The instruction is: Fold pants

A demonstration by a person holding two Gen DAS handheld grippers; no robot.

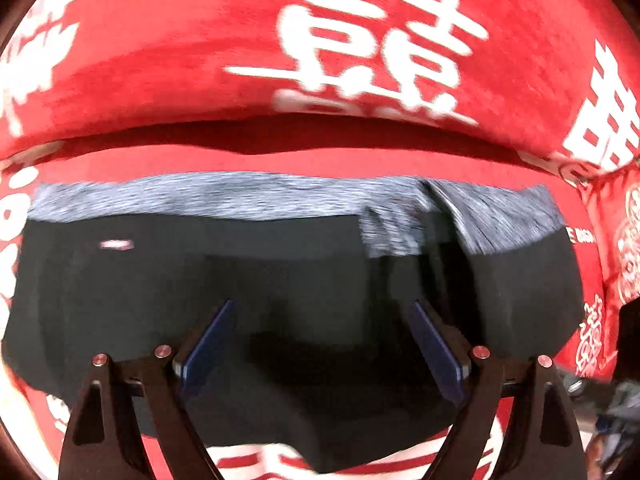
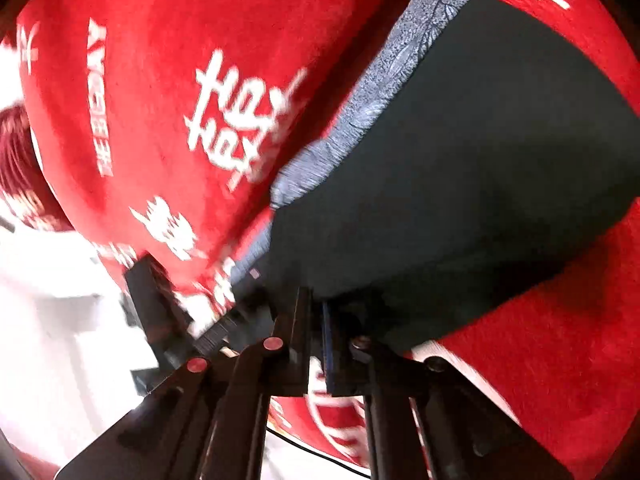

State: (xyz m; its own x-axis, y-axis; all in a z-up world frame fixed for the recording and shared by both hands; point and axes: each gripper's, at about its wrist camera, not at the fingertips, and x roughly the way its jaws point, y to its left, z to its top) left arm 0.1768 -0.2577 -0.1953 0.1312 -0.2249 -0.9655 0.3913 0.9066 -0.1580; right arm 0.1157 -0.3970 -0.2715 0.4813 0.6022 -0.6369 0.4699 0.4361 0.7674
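The black pants (image 1: 280,280), with a grey waistband (image 1: 240,196), lie folded on a red blanket (image 1: 180,40) printed with white characters. The left gripper (image 1: 322,312) points steeply down over them, jaws spread wide and holding nothing. The right gripper (image 2: 318,308) slants in low, jaws pressed together, pinching the pants' near edge.

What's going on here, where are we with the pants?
A person is folding dark pants with a grey waistband on a red printed blanket. The left gripper hangs over the pants with its jaws wide open, holding nothing. The right gripper has its jaws shut at the pants' near edge, seemingly pinching the fabric.
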